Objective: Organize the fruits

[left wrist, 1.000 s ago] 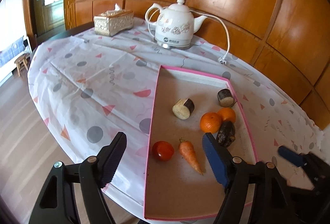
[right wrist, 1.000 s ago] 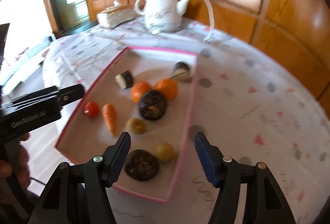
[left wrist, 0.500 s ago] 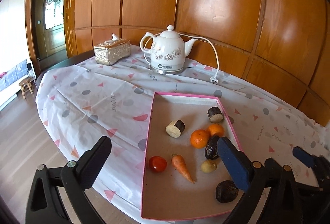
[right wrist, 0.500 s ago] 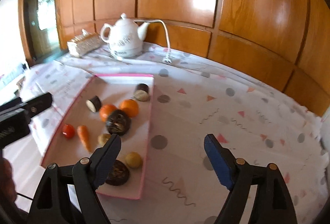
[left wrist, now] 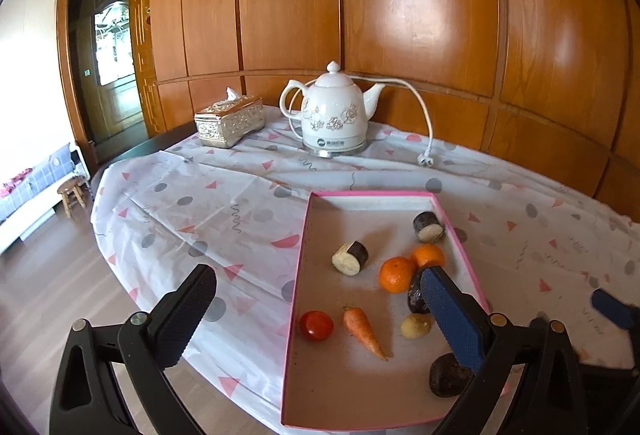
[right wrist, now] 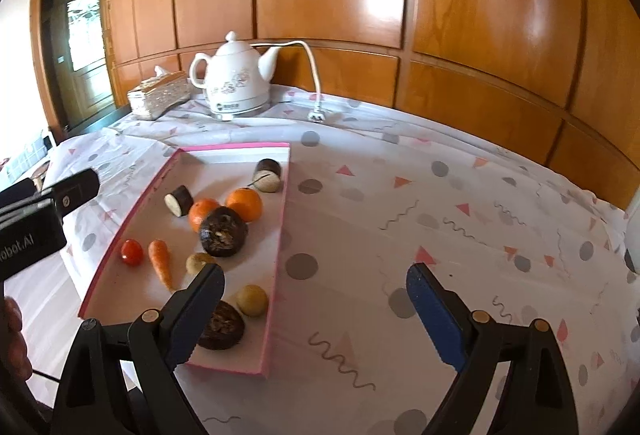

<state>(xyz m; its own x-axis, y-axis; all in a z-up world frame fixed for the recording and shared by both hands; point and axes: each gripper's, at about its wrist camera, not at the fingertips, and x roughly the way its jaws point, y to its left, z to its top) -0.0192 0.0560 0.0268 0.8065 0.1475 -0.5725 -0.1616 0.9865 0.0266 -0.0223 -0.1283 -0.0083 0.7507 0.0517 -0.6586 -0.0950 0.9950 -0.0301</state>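
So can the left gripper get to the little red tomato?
Probably yes. The left gripper is open, and the tomato lies alone in the tray, clear of the carrot beside it, with nothing above it.

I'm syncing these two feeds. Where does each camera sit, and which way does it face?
Left wrist: on the left gripper, open, facing the pink tray and kettle; right gripper's tip at right.
Right wrist: on the right gripper, open, over the tablecloth; left gripper at left.
Shared: tray, carrot, kettle, tissue box.
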